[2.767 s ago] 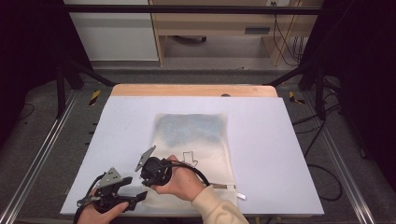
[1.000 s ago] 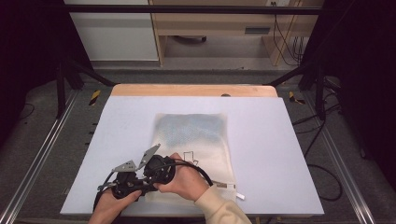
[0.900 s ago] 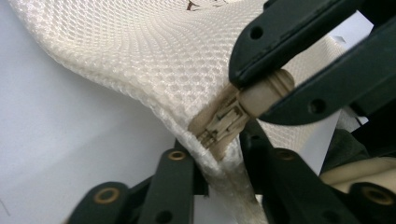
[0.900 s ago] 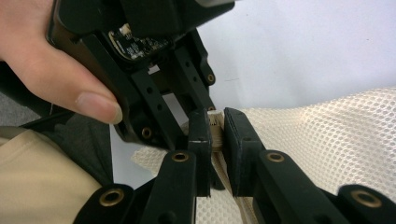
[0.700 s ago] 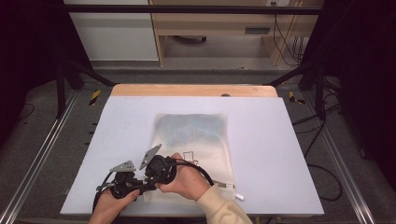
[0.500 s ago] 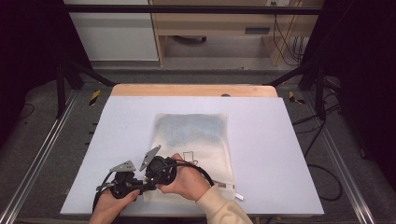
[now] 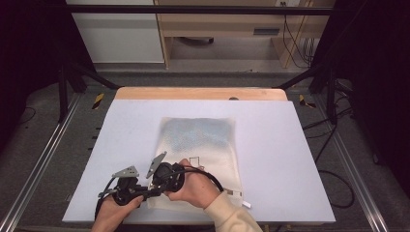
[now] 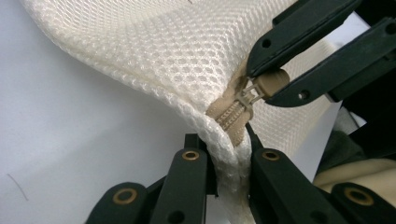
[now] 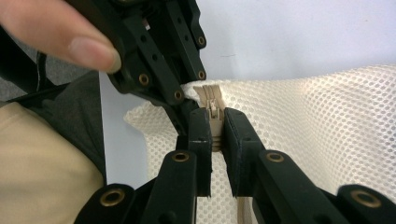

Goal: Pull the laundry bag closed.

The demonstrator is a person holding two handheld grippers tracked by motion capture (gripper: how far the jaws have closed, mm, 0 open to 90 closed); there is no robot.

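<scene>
Cream open-weave mesh cloth bag [image 8: 154, 51]; tan plastic zipper pull [image 8: 271, 83]; matt white table [image 7: 270, 145].

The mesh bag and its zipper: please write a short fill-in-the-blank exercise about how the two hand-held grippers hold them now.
1. The right hand-held gripper is shut on the zipper ____.
2. The left hand-held gripper pinches the corner of the ____ bag.
3. The bag lies on a ____ table.

Missing words: pull; mesh; white

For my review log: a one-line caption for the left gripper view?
Left gripper pinches the mesh bag corner while the right gripper clamps the tan zipper pull.
</scene>
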